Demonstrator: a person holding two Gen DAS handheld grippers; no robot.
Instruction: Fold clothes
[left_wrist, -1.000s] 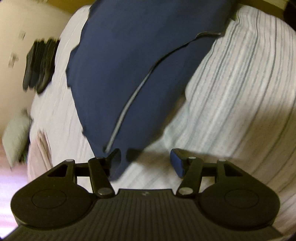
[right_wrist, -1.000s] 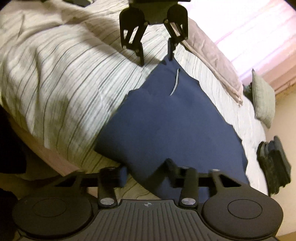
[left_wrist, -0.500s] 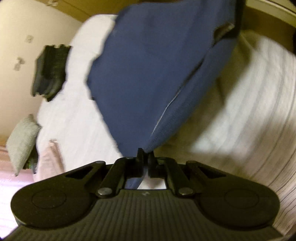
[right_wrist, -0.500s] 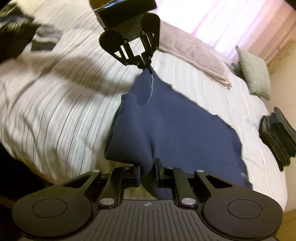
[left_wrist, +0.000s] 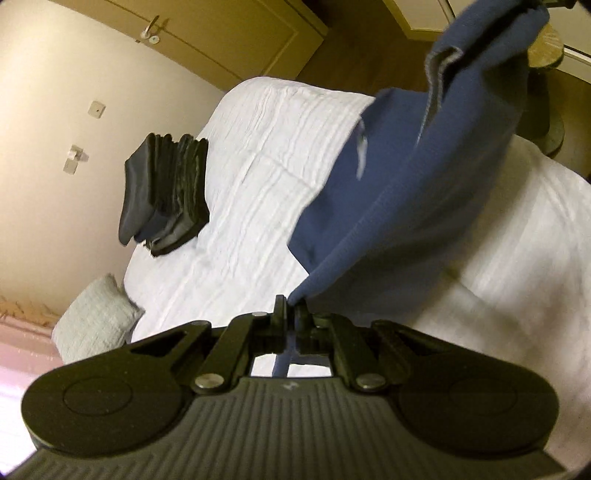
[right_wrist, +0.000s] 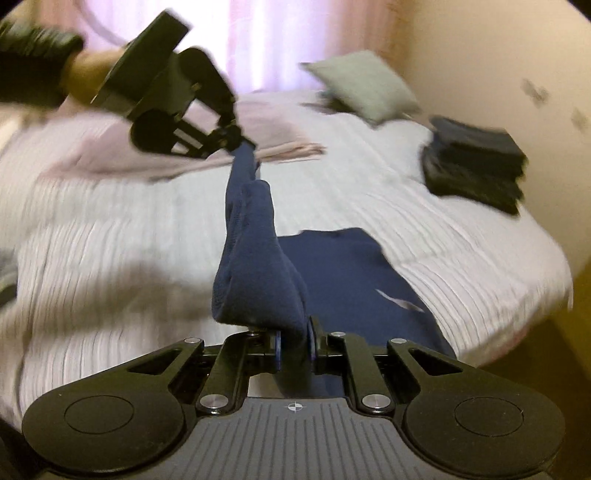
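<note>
A navy blue garment (left_wrist: 417, 177) hangs stretched between my two grippers above the striped white bed (left_wrist: 258, 177). My left gripper (left_wrist: 290, 308) is shut on one corner of it. My right gripper (right_wrist: 294, 341) is shut on a thick bunch of the same navy blue garment (right_wrist: 258, 258). In the right wrist view the left gripper (right_wrist: 243, 142) shows at the upper left, held by a hand, with the cloth running taut from it down to me. The lower part of the garment (right_wrist: 351, 269) still rests on the bed (right_wrist: 461, 251).
A stack of folded dark clothes (left_wrist: 166, 192) sits near the wall side of the bed; in the right wrist view that stack (right_wrist: 474, 162) lies at the far right. A grey-green pillow (right_wrist: 364, 85) and a pink folded blanket (right_wrist: 258, 147) lie at the head end. Wooden cupboard doors (left_wrist: 207, 33) stand beyond the bed.
Both grippers went from open around the garment's edges to shut on it, then rose, lifting the cloth off the bed so it hangs taut between them.
</note>
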